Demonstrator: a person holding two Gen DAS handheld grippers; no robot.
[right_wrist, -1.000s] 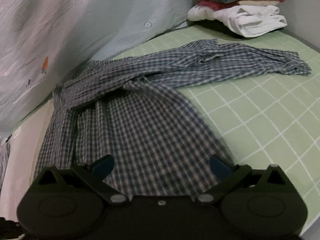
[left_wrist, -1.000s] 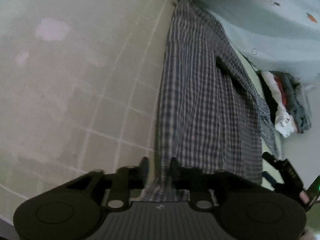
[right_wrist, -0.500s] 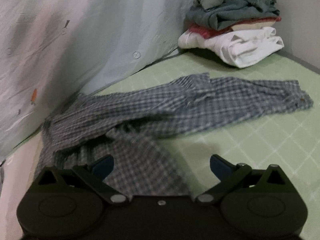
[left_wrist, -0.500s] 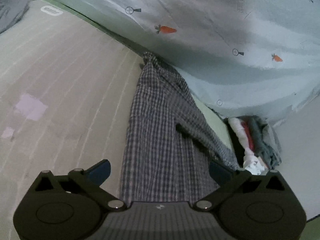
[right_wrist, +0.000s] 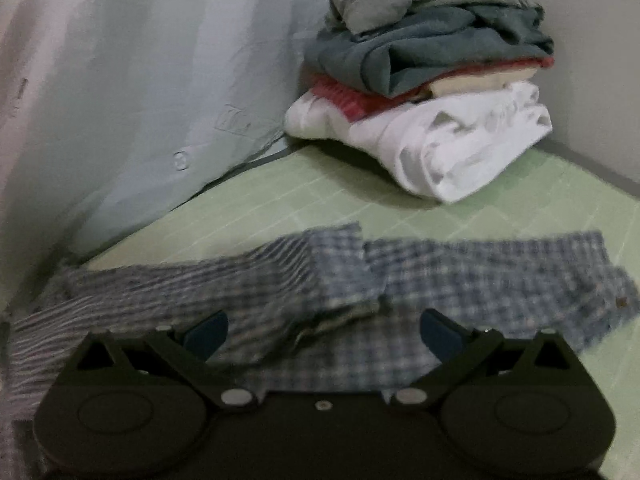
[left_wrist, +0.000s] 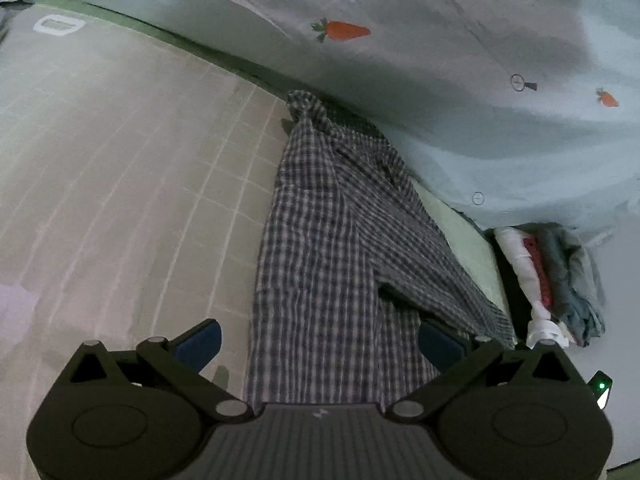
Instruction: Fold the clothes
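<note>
A blue-and-white checked shirt (left_wrist: pixel 320 264) lies flat on the green gridded sheet (left_wrist: pixel 132 168), running away from me toward the curtain. My left gripper (left_wrist: pixel 318 342) stands open above its near hem, blue pads spread wide, nothing held. In the right wrist view the same checked shirt (right_wrist: pixel 460 280) shows its sleeves stretched sideways across the sheet (right_wrist: pixel 540 196), slightly blurred. My right gripper (right_wrist: pixel 322 330) is open over the shirt's folded middle, holding nothing.
A stack of folded clothes (right_wrist: pixel 432 80), white at the bottom, red and grey-blue above, sits in the far corner; the same stack (left_wrist: pixel 552 284) appears at the left view's right edge. A pale carrot-print curtain (left_wrist: pixel 440 60) hangs along the bed's far side.
My left gripper let go of the shirt's hem, opened and pulled back upward. My right gripper, open throughout, moved forward along the shirt toward the sleeves and the clothes stack.
</note>
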